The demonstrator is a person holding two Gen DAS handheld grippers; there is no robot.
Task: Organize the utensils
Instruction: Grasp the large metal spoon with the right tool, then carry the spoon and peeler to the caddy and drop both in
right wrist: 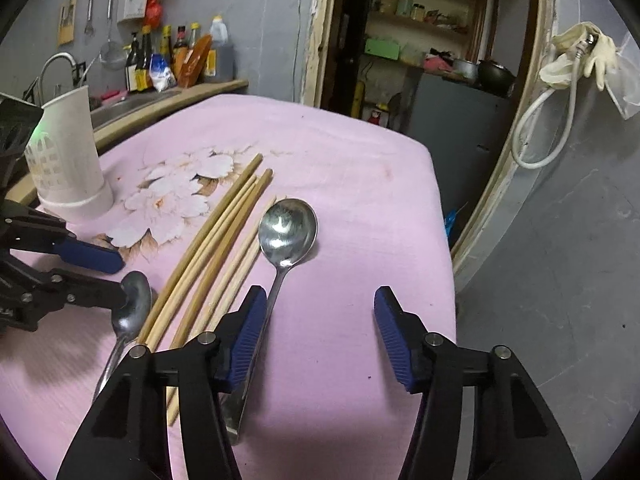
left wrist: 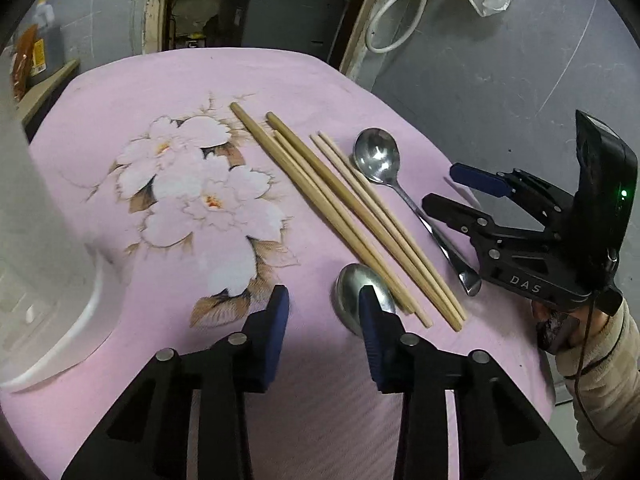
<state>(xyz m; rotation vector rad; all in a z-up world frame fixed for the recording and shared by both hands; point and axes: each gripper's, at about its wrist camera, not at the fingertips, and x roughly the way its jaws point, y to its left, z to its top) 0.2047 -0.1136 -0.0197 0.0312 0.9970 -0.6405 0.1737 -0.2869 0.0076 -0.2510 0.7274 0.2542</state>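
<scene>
Several wooden chopsticks lie side by side on the pink flowered tablecloth; they also show in the right wrist view. A steel spoon lies bowl-up to their right, also in the right wrist view. A second spoon lies bowl-down near the front, also in the right wrist view. My left gripper is open, its right finger over the second spoon's bowl. My right gripper is open, its left finger over the first spoon's handle. A white utensil holder stands at the table's left.
A sink with a tap and several sauce bottles are on a counter behind the holder. The table's right edge drops to a grey floor. A doorway with shelves is behind the table.
</scene>
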